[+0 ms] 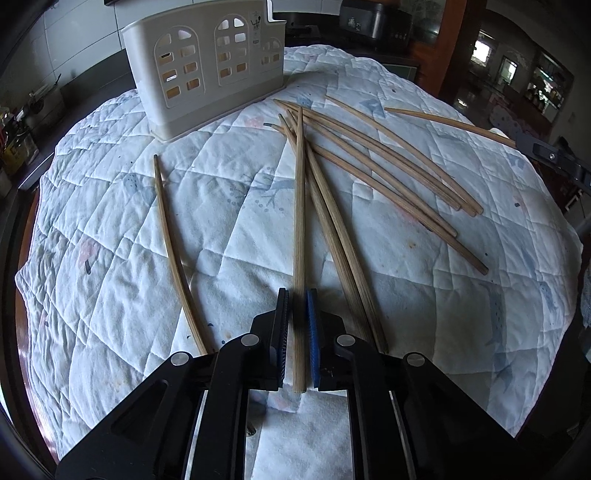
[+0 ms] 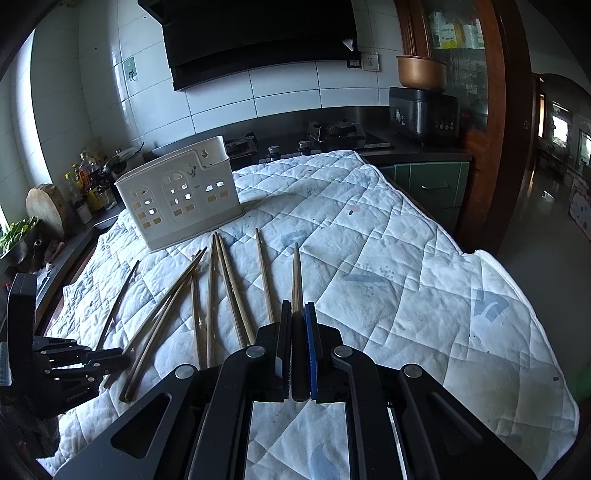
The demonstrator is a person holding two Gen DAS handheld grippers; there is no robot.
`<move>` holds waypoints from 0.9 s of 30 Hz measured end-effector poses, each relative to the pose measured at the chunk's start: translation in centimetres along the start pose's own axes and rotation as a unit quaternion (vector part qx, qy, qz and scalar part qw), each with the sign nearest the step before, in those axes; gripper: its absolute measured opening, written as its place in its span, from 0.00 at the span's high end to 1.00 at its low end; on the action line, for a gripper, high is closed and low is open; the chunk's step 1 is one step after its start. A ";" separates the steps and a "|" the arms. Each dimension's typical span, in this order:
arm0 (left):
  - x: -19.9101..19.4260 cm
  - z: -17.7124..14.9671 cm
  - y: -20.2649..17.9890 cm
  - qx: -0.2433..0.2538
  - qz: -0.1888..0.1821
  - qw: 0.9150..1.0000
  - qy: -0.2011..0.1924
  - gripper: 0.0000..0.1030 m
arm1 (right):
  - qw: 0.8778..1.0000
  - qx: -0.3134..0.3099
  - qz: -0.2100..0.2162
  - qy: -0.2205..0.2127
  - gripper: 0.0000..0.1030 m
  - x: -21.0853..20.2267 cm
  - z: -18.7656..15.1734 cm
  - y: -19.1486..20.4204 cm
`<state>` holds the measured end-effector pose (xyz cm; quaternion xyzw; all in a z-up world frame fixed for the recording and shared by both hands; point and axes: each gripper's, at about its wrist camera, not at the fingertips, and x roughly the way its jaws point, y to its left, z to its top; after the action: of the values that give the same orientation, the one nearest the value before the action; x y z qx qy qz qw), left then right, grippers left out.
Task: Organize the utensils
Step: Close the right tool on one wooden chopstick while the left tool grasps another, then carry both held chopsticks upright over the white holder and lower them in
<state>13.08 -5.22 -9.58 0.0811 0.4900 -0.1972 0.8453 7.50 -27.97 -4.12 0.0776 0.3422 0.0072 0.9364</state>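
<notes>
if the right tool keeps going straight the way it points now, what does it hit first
Probably the quilted cloth on the table, just past the tip of the chopstick that the right tool grips. The white utensil holder stands off to the left of that line, though depth is hard to judge.

The holder (image 1: pixel 207 70) loses its top rim to the upper edge of the left wrist view, and its inside cannot be seen in either view. The small printed mark (image 1: pixel 255 20) on its wall is too small to read. The left claw (image 1: pixel 298 295) covers the butt ends of two loose chopsticks (image 1: pixel 332 240). Bottles (image 2: pixel 86 177) beyond the bench are too small to identify.
</notes>
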 end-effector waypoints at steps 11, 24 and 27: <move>-4.0 0.8 1.3 -0.050 -0.013 0.995 -0.087 0.94 | 0.999 -0.040 0.009 -0.026 0.93 -1.4 2.4 0.9; -9.2 4.0 2.8 -0.063 -0.006 0.982 -0.177 0.95 | 0.991 -0.092 0.089 -0.031 0.93 -1.4 9.7 4.1; -10.2 5.3 3.5 -0.064 -0.003 0.980 -0.186 0.95 | 0.988 -0.109 0.108 -0.025 0.93 -1.1 11.7 5.3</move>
<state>14.29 -1.23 1.67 -0.0125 0.3356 -0.1795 0.9247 14.40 -24.42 6.22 0.0113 0.3052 0.1435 0.9413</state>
